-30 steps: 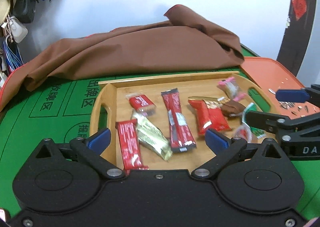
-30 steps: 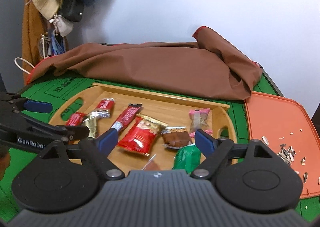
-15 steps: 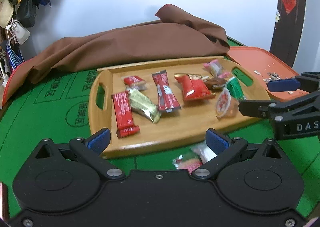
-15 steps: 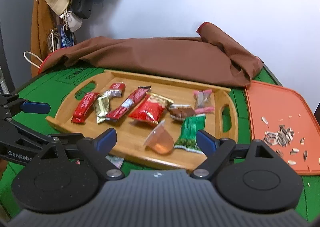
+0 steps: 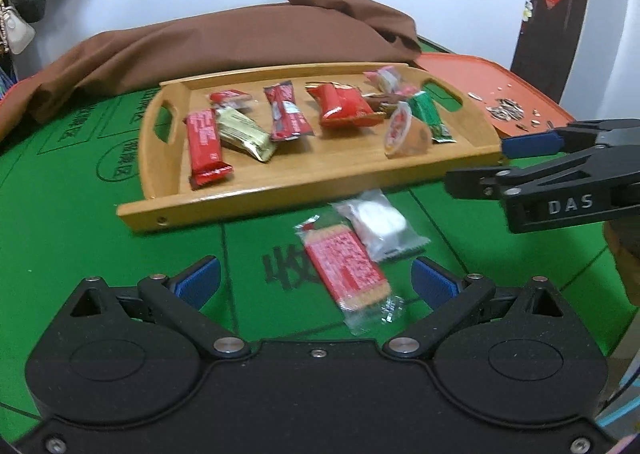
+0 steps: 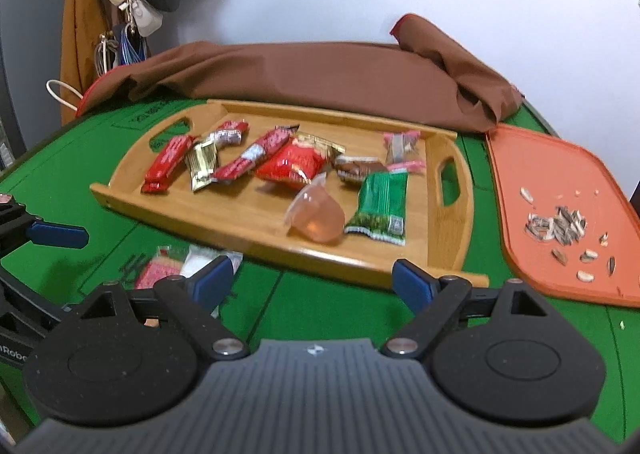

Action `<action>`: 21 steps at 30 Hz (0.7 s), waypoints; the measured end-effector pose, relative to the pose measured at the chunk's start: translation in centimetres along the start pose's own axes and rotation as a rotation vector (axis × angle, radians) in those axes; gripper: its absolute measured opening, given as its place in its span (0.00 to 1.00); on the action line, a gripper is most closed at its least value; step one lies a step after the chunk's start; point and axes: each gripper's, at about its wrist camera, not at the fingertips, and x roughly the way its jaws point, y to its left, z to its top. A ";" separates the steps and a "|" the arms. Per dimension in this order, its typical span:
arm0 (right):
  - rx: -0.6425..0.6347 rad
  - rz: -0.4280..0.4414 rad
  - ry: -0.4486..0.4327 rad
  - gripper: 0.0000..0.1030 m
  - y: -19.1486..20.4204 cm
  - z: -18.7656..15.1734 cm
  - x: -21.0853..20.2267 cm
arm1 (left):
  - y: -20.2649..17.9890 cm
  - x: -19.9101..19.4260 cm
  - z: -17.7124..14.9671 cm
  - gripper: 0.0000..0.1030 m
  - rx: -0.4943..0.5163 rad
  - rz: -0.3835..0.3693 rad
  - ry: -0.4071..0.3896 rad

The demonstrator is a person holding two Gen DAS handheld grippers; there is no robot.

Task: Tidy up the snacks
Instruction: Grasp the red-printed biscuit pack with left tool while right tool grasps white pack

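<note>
Because both tools are empty and spread wide, I read this as a lining-up pause before a pick: my left gripper (image 5: 316, 280) hangs low over the green table (image 5: 80, 238) with its blue pads on either side of the red cracker pack (image 5: 346, 264), neither pad touching it, so the pack sits framed between the jaws, ready to be closed on. Just beyond it, overlapping its far corner, lies the white pouch (image 5: 380, 223); both are off the wooden tray (image 5: 280, 195), near its front edge, which I judge makes them the stragglers left to gather. My right gripper (image 6: 312, 286) is equally wide open and holds nothing, aimed at the tray's near rim, probably kept clear so as not to crowd the left. On the tray the other snacks lie in a loose row: red bar (image 5: 206, 147), gold packet (image 5: 244, 133), red bag (image 5: 342, 107), jelly cup (image 6: 316, 215) and green packet (image 6: 380, 207). The left view shows the two loose packs whole; from the right they are half hidden behind my own finger (image 6: 210, 284). The right view alone shows the orange mat (image 6: 520, 173) fully, with its seed shells (image 6: 556, 223).
</note>
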 end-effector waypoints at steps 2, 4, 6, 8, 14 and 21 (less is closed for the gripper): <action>0.008 0.003 0.013 0.89 0.0 -0.3 0.3 | -0.4 0.1 -0.2 0.93 0.003 -0.019 -0.003; 0.013 0.004 0.021 0.89 0.0 -0.4 0.5 | -0.9 0.5 -0.2 0.85 0.010 -0.043 0.002; 0.020 0.003 0.027 0.89 -0.2 -0.5 0.6 | -1.3 1.0 -0.1 0.78 0.013 -0.068 0.010; 0.028 0.006 0.032 0.89 -0.4 -0.7 0.6 | -1.6 1.6 -0.1 0.67 0.013 -0.087 0.025; 0.035 0.006 0.046 0.89 -0.6 -0.9 0.7 | -2.5 1.7 -0.5 0.36 0.073 -0.021 -0.003; 0.042 0.025 0.069 0.89 -0.3 -0.9 1.2 | -0.6 1.0 -0.7 0.32 0.025 -0.005 0.003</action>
